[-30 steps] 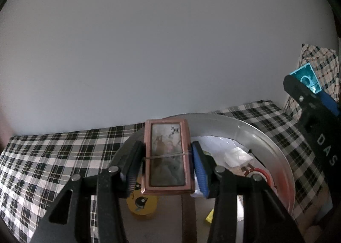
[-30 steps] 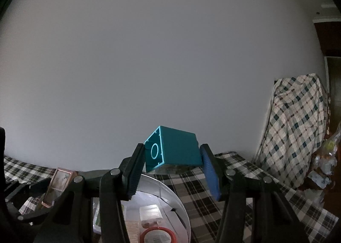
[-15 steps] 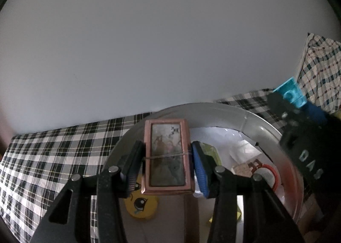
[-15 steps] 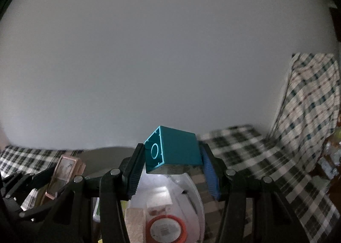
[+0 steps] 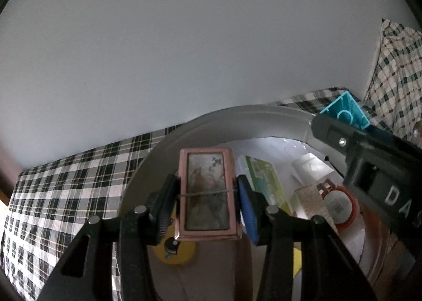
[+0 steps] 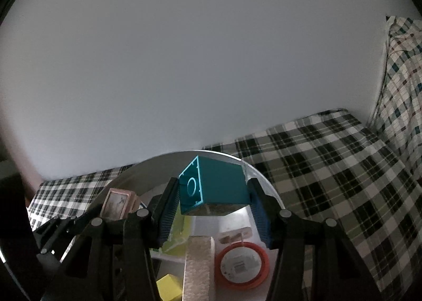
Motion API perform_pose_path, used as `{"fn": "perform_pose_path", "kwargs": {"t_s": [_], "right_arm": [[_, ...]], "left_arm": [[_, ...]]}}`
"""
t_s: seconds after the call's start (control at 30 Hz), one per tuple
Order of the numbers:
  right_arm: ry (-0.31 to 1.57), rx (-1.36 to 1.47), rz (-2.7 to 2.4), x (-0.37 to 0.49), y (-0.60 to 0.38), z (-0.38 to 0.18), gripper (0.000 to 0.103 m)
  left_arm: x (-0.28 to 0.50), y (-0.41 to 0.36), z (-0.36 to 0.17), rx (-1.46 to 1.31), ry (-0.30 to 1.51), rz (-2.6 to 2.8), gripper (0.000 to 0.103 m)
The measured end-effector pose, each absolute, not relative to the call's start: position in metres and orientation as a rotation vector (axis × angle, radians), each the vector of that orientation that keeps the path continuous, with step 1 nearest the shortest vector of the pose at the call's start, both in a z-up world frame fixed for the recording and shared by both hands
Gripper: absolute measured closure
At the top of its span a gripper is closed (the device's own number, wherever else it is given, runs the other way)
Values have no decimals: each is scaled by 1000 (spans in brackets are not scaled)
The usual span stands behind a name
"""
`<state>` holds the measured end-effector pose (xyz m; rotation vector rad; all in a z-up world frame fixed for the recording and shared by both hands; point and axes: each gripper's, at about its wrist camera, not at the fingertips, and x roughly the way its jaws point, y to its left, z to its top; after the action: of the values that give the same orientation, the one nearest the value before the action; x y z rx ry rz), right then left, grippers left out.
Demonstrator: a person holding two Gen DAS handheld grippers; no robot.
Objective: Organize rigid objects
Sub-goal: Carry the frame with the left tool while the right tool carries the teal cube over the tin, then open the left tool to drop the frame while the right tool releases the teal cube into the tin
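Observation:
My left gripper [image 5: 207,195] is shut on a pink rectangular box [image 5: 207,192] with a picture on its face, held above the left part of a round metal basin [image 5: 253,118]. My right gripper [image 6: 213,203] is shut on a teal toy block [image 6: 213,187] and holds it over the same basin [image 6: 266,184]. The right gripper and its teal block [image 5: 345,113] also show at the right of the left wrist view. The pink box [image 6: 117,202] and the left gripper show at the left of the right wrist view.
The basin holds a green packet [image 5: 263,179], a red-rimmed round lid [image 6: 241,265], a yellow round item [image 5: 174,250], a yellow block [image 6: 168,287] and a beige strip [image 6: 197,269]. It stands on a black-and-white checked cloth [image 6: 329,169] by a white wall. A checked pillow [image 6: 403,76] leans at right.
Both grippers have moved in over the basin with their objects still held. The basin's contents now show larger below them.

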<state>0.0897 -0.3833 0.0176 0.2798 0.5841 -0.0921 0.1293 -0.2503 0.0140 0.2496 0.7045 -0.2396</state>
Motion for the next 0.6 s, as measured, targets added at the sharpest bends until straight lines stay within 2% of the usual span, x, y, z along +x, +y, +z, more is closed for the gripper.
{"fn": "perform_pose_path", "kwargs": {"t_s": [0.33,0.4,0.43,0.47,0.5,0.53,0.6], "right_arm": [[618,283,-63,94,-382,13,47],[617,305,-45,95,-386,12,47],[613,320,-32,95,-388,12,44],[611,346,-14,95,-391,12,38],[615,365,-8,95,-394,11,23],[614,397,-3,94,-398,11,15],[591,465,14,91,-407,10,15]], "left_arm": [[132,-253,11,269,720,-231,57],[131,-253,11,274,723,-233,34],[130,-255,12,284,724,-231,10],[128,-257,14,291,710,-232,1],[126,-256,15,293,690,-240,1],[123,-258,15,299,678,-250,1],[123,-261,13,321,681,-236,1]]}}
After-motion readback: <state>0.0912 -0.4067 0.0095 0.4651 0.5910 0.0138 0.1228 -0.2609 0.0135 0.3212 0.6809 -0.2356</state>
